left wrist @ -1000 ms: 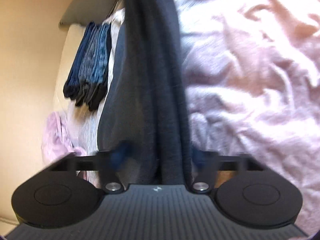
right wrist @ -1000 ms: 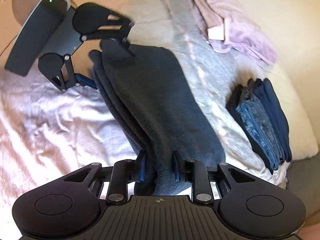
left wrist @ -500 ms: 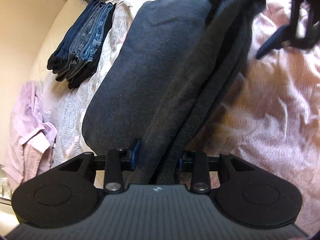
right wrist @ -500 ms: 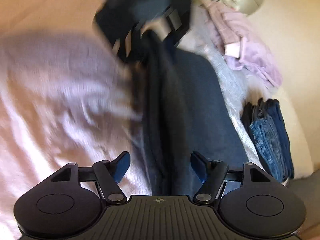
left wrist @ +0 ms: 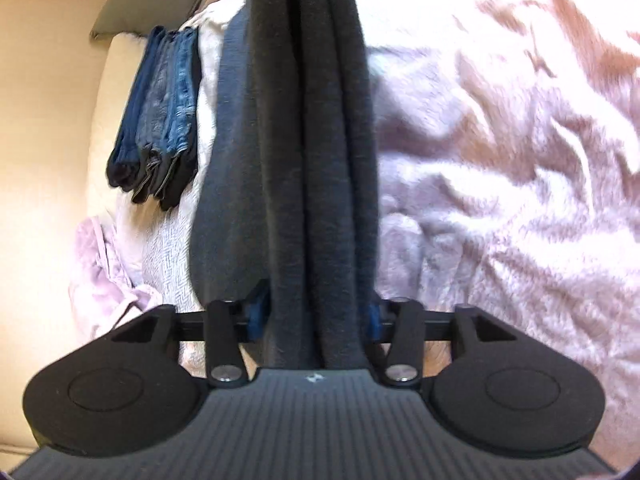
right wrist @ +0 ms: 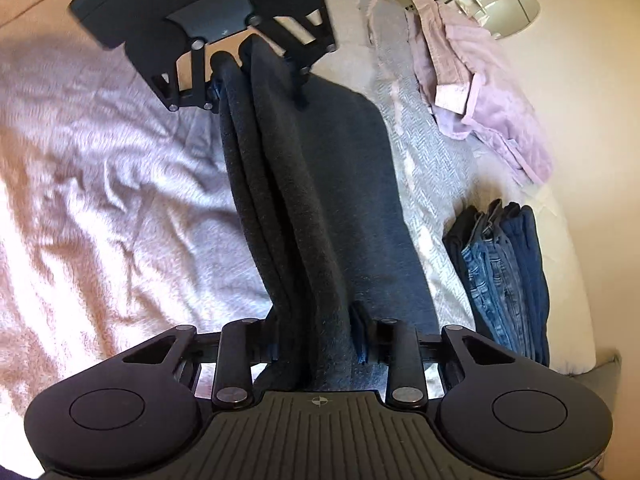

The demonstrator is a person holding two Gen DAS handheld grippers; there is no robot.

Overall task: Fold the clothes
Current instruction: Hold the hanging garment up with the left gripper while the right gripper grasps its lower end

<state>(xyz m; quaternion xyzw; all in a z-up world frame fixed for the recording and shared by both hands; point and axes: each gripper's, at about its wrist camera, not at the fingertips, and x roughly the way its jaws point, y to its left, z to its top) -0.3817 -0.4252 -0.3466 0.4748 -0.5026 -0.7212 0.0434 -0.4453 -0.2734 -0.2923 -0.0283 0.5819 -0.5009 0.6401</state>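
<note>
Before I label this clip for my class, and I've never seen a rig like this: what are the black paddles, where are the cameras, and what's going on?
No robot here: a person holds a two-finger gripper in each hand, each with a camera looking along its fingers. The black shapes at the bottom of each view are that gripper's own body.

In the left wrist view, the left gripper is shut on one end of a folded dark grey garment.

In the right wrist view, the right gripper clamps the other end, with the left gripper at the top.

Below lies a pink bedspread. To one side are a grey blanket, a stack of folded jeans and a lilac garment.
</note>
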